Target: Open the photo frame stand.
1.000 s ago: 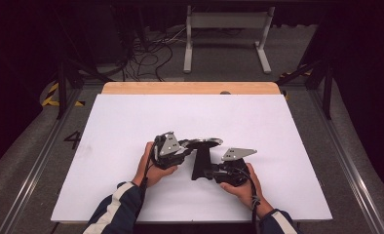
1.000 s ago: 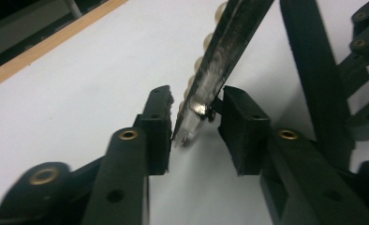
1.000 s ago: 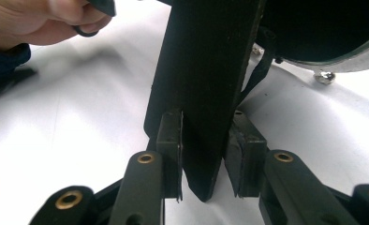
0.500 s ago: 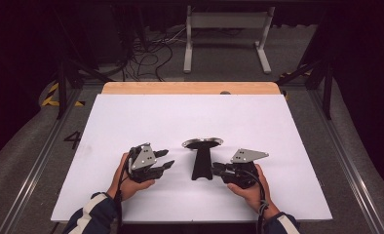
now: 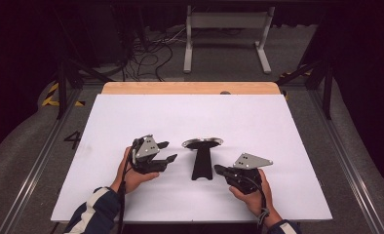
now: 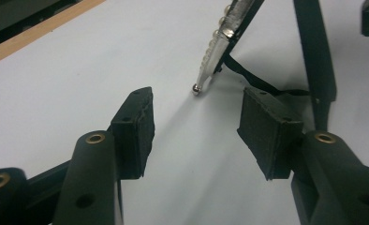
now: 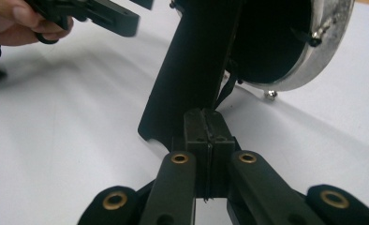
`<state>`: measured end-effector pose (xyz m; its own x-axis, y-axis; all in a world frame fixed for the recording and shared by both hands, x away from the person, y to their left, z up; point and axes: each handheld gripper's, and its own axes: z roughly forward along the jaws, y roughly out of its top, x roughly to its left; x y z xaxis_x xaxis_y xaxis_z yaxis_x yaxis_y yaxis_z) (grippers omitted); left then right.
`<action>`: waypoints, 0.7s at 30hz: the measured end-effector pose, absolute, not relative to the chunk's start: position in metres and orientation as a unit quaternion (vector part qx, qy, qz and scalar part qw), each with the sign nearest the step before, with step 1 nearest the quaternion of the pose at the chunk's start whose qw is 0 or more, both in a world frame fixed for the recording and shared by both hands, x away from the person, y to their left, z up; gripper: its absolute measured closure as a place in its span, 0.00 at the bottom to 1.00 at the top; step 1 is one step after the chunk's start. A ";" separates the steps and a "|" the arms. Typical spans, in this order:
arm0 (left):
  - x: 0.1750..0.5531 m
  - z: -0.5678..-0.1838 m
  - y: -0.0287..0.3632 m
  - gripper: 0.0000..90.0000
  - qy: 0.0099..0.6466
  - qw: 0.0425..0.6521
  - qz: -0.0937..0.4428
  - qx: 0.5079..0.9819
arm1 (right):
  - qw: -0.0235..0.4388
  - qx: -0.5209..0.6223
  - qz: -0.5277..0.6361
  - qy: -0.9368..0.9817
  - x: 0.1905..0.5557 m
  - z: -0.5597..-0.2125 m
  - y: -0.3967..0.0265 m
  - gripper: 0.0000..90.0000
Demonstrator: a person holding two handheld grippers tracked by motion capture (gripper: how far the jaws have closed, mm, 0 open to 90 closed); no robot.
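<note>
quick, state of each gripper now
left gripper: open, jaws have just been opening, nothing between them
right gripper: shut, pads together, beside the black stand

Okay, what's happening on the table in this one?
A person holds a claw in each hand at a white table. Between them stands a black stand with a round silver-rimmed disc on top. The right claw is shut, with nothing visibly held, its tip at the stand's base. The left claw, jaws just opening and empty, sits beside the stand, apart from it.
</note>
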<state>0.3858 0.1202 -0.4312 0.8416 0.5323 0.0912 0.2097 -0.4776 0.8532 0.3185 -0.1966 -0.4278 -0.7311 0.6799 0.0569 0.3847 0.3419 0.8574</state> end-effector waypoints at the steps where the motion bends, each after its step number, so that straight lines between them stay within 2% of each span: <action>1: 0.388 -0.431 0.118 0.51 0.219 0.466 0.169 0.841 | 0.162 0.332 0.468 0.803 0.317 -0.427 -0.194 1.00; 5: 0.395 -0.430 0.109 0.58 0.206 0.474 0.156 0.841 | 0.177 0.325 0.464 0.805 0.313 -0.427 -0.181 1.00; 11: 0.407 -0.433 0.094 0.58 0.201 0.487 0.137 0.839 | 0.188 0.323 0.460 0.806 0.313 -0.428 -0.159 1.00; 17: 0.415 -0.444 0.077 0.63 0.202 0.462 0.148 0.851 | 0.212 0.313 0.442 0.814 0.314 -0.437 -0.129 1.00; 21: 0.416 -0.446 0.075 0.69 0.201 0.458 0.153 0.853 | 0.212 0.321 0.427 0.818 0.314 -0.445 -0.113 1.00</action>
